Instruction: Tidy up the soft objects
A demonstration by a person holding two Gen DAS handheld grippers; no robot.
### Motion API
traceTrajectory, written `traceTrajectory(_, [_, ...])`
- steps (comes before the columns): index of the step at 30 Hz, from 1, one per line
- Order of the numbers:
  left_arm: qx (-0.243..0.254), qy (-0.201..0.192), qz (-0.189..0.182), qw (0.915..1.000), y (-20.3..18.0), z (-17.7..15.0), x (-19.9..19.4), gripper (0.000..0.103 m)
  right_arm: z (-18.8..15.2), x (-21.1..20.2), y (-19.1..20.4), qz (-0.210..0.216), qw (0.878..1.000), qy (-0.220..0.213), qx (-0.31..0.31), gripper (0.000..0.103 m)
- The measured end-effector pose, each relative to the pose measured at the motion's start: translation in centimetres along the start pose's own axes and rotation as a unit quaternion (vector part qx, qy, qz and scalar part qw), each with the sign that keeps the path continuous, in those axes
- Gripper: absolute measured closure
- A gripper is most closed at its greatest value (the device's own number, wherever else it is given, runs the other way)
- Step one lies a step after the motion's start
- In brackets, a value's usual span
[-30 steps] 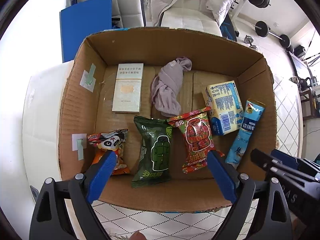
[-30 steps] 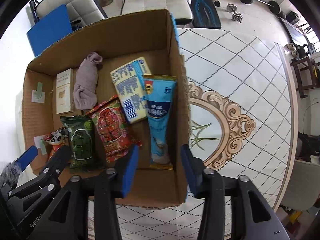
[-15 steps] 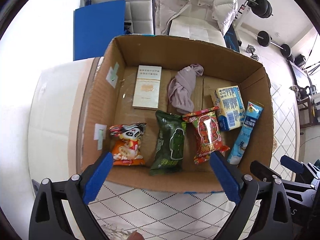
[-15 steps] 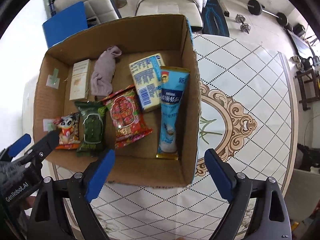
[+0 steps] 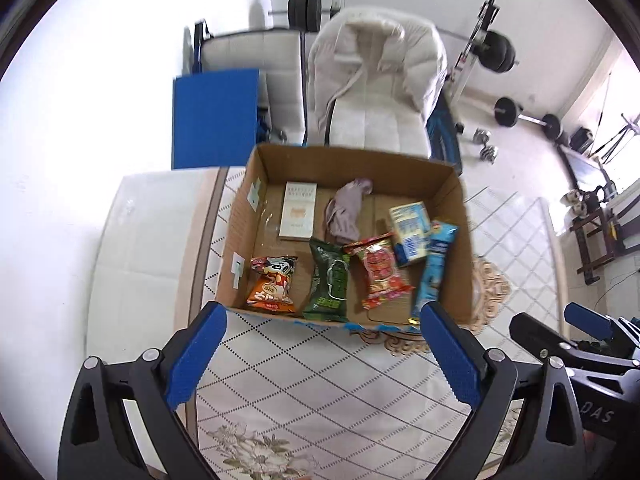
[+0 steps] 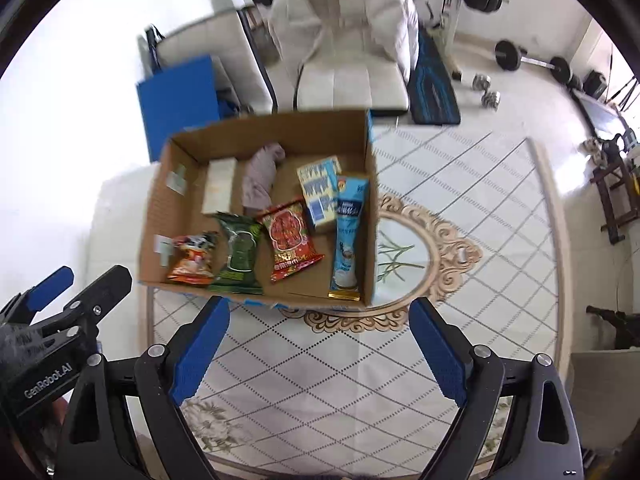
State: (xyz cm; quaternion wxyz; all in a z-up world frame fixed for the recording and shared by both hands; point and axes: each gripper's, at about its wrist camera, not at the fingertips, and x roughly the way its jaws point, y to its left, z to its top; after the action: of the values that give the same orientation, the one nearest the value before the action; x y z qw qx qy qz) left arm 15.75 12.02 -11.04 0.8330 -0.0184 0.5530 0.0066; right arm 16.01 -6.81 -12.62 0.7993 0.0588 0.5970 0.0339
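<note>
While both tools hang above the patterned tablecloth (image 5: pixel 320 384), nothing sits between either pair of blue pads: left gripper (image 5: pixel 322 360) spread wide and empty, right gripper (image 6: pixel 320 354) same. Cardboard box (image 5: pixel 448 184) is at 12 o'clock from both, clear path, open top. Inside, far row: pale flat booklet (image 5: pixel 298 216) at 11, grey cloth (image 5: pixel 346 212) bunched at 12, long axis running 12-to-6. Near row from 9 to 3: orange panda snack bag (image 5: pixel 274 284), dark green packet (image 5: pixel 330 280), red packet (image 5: pixel 380 270), blue-and-white carton (image 5: pixel 410 232), light blue stick pouch (image 5: pixel 434 264). Pouch lies along the 3 o'clock wall, long axis 12-to-6, gold seal toward the near wall. Print on the packets is too small to read. "GenRobot.AI" reads on the left tool's body in the right view. Beyond the box: white chair with padded coat (image 5: pixel 376 80), blue panel (image 5: pixel 214 116), barbells (image 5: pixel 528 114) at 2 o'clock.
</note>
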Motion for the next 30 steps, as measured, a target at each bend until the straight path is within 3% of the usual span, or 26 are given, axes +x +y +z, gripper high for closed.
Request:
traceTrajectory(7, [0.012, -0.044, 0.002, 0.9990, -1.5, -1.7, -8.0, 0.004, -2.7, -9.4, -0.7, 0.001, 0.998, -0.068, -0.012, 0.010])
traceTrajectory(16, [0.009, -0.062, -0.004, 0.9980, -2.4, -3.3, -12.9, 0.004, -5.4, -16.3, -0.9, -0.011, 0.993, -0.115, -0.024, 0.010])
traceTrajectory(30, [0.014, -0.077, 0.005, 0.9969, -3.6, -3.9, -14.4, 0.004, -6.0, -17.7, -1.8, -0.033, 0.991, -0.128, -0.016, 0.010])
